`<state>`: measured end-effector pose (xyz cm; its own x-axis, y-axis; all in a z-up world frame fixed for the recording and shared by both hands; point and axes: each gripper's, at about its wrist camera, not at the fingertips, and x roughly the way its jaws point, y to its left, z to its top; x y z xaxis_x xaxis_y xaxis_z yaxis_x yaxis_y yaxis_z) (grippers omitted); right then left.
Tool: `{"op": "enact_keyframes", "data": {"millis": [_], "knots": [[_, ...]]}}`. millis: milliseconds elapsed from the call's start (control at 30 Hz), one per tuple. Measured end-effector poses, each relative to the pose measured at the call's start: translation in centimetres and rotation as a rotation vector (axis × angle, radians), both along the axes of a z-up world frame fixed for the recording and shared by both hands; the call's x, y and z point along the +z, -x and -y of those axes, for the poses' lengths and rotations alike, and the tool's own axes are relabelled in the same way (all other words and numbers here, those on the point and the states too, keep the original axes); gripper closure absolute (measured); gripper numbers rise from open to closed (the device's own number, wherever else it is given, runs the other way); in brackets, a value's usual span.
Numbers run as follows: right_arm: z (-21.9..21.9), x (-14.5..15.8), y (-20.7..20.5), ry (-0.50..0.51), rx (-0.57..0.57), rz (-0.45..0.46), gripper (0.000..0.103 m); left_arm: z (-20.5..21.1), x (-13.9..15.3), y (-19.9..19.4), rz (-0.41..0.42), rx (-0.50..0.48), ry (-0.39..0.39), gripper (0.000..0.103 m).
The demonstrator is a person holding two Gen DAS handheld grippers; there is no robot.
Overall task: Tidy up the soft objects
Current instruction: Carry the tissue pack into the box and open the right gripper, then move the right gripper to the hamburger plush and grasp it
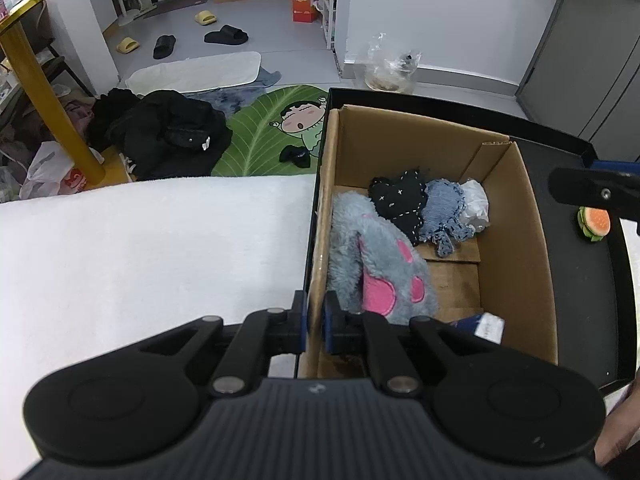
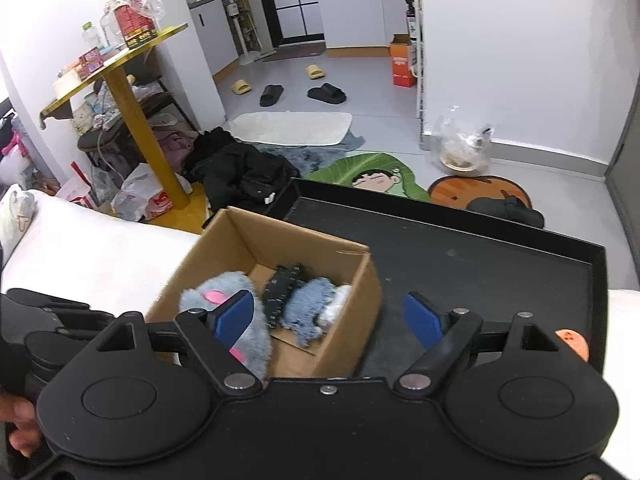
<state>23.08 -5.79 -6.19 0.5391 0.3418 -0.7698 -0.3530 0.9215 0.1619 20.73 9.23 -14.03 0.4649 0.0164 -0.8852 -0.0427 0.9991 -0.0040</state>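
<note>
A cardboard box [image 1: 512, 216] stands on a black tray [image 1: 576, 264]. It holds a grey and pink plush paw [image 1: 376, 264], a black stitched cloth [image 1: 400, 200], a blue denim piece [image 1: 444, 208] and a white crumpled item [image 1: 476, 200]. My left gripper [image 1: 316, 320] is shut on the box's left wall. A burger plush [image 1: 595, 222] lies on the tray to the right of the box. My right gripper [image 2: 328, 316] is open and empty above the box's right wall [image 2: 360, 312]; the paw [image 2: 224, 300] shows beneath it.
A white towel-covered surface [image 1: 140, 248] lies left of the box. Beyond the edge, the floor holds a green cartoon mat [image 1: 272, 128], black clothes [image 1: 168, 128], slippers and a yellow table leg [image 1: 44, 96]. An orange round item [image 2: 572, 342] sits by my right finger.
</note>
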Motion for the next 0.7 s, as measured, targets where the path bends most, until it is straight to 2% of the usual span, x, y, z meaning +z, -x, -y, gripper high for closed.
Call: {"op": "enact_keyframes", "data": {"millis": [300, 700], "knots": [[3.3, -0.3, 0.6, 0.025, -0.016, 0.000, 0.016, 0.0, 0.3, 0.0, 0.005, -0.001, -0.006, 0.095], [8.2, -1.1, 1.0, 0.091, -0.018, -0.014, 0.015, 1.2, 0.4, 0.0, 0.006, -0.014, -0.094, 0.091]]}}
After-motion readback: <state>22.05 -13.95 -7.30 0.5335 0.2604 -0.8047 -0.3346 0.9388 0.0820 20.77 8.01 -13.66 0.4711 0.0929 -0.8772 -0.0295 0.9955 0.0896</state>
